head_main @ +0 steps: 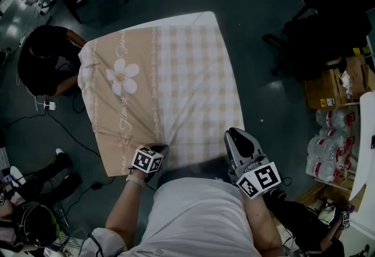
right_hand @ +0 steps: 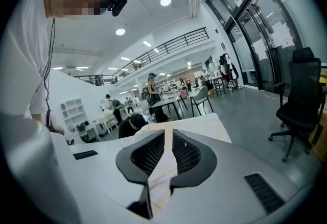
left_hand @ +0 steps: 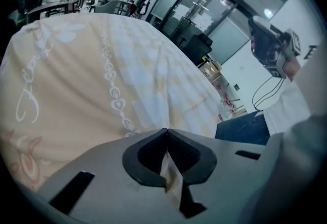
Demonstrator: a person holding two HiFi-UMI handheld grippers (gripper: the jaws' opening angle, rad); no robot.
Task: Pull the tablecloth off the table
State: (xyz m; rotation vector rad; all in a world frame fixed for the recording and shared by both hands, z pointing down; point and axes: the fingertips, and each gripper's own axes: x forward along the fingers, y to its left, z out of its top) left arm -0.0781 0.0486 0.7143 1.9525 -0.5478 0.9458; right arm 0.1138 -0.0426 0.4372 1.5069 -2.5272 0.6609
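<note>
1. Left gripper (head_main: 159,149): fingers (left_hand: 148,154) are closed on a fold of the tablecloth (head_main: 176,74). A cream strip of cloth runs between the pads from the tips back toward the camera.
2. Right gripper (head_main: 231,134): fingers (right_hand: 191,154) are closed on a second fold of the same cloth. Pale fabric fills the narrow slot between the pads and hangs out behind them.
3. Both grips are on the cloth's near edge, the side closest to the person holding the grippers. The left one is near the seam between the beige and checked panels. The right one is by the near right corner.
4. Ahead of both pairs of fingers the tablecloth lies spread over the tabletop and hangs over its edges. The tabletop itself does not show.
5. Pattern: the beige panel with the white flower print (head_main: 122,76) lies ahead and to the left of the left fingers. The checked panel lies ahead of the gap between the two pairs of fingers.
6. Creases fan forward across the cloth from the left fingers. In the left gripper view the fabric rises just ahead of the tips.
7. The right fingers point nearly level, over the cloth toward the room. The left fingers point down at the cloth.
8. Surroundings: a seated person in a dark top (head_main: 41,60) is beside the cloth's far left corner. A black office chair (head_main: 316,45) stands well to the right of the right fingers. A cardboard box (head_main: 328,89) and packs of bottles (head_main: 331,150) are also on that side.
</note>
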